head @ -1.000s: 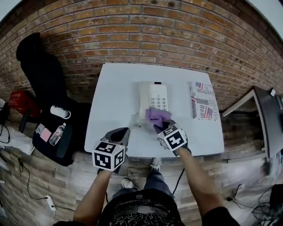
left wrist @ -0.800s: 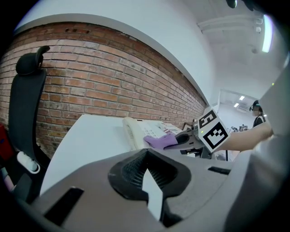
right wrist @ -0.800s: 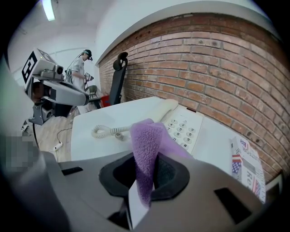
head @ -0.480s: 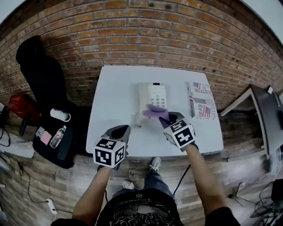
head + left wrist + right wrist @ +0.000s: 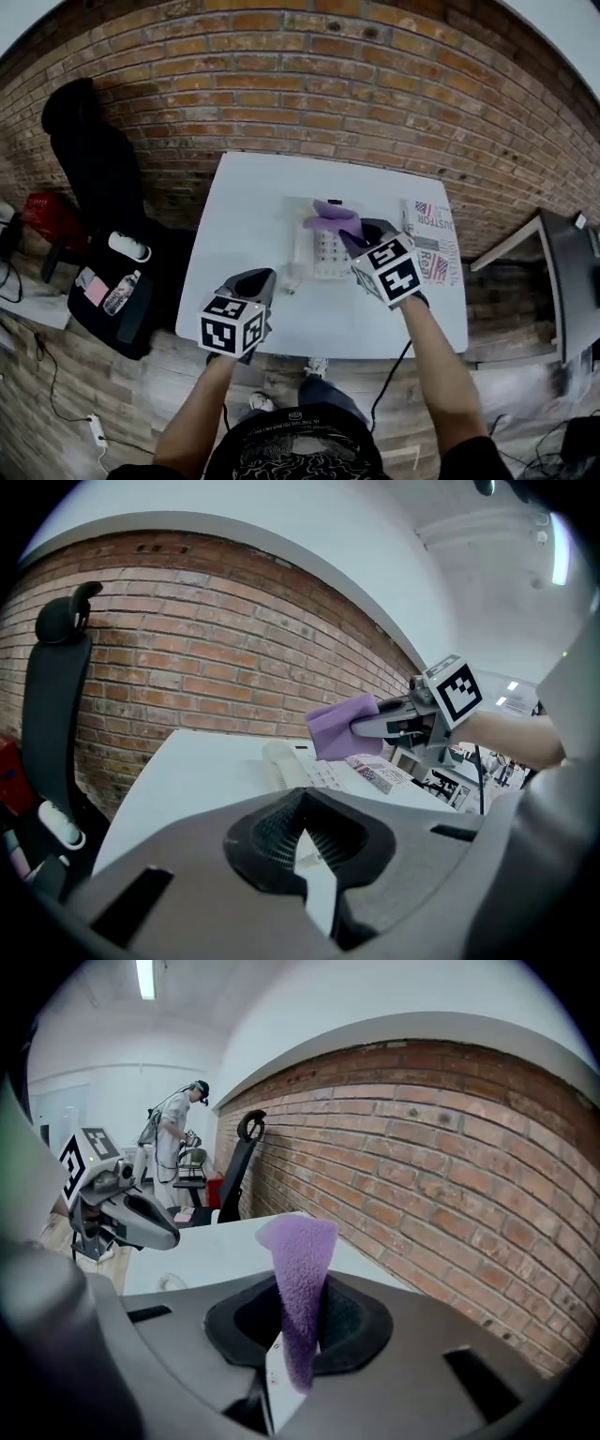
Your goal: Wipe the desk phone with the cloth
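Note:
The white desk phone (image 5: pixel 322 251) lies on the white table (image 5: pixel 246 216), its far end hidden by the purple cloth (image 5: pixel 330 217). My right gripper (image 5: pixel 358 234) is shut on the cloth and holds it just above the phone's far part. In the right gripper view the cloth (image 5: pixel 300 1279) sticks up from the shut jaws. My left gripper (image 5: pixel 253 284) hovers at the table's near edge, left of the phone, jaws shut on nothing. From the left gripper view the phone (image 5: pixel 291 766) sits below the cloth (image 5: pixel 339 726).
A printed paper (image 5: pixel 433 236) lies on the table's right side. The phone's coiled cord (image 5: pixel 291 277) rests by its near left corner. A black office chair (image 5: pixel 89 159) and a bag (image 5: pixel 117 286) stand left of the table. The brick wall (image 5: pixel 309 84) runs behind.
My right gripper has carried the cloth away from me, from the phone's near end to above its far end. The left gripper has hardly moved.

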Demonstrator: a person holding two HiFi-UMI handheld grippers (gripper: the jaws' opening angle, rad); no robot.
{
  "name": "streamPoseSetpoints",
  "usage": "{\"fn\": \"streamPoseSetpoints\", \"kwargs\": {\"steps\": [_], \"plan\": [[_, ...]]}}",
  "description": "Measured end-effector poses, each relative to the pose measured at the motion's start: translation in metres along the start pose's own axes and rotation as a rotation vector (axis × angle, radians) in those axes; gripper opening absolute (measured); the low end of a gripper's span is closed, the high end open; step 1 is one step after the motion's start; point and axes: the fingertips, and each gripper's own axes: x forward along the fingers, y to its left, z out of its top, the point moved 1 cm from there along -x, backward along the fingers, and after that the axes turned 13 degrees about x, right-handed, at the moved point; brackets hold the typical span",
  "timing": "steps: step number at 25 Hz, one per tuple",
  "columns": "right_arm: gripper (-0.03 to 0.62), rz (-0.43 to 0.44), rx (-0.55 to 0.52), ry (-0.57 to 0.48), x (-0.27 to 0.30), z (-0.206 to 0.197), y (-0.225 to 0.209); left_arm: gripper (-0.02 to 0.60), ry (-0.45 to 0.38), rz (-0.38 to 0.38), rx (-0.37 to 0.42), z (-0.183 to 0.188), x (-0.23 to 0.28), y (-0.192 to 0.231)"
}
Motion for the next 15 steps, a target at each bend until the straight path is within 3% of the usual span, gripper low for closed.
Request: {"fn": "streamPoseSetpoints", "kwargs": {"steps": [15], "plan": [[0.048, 0.047, -0.13, 0.021, 0.097, 0.043, -0.03, 0.006, 0.047, 0.143, -0.066, -0.005, 0.016, 0.04]]}}
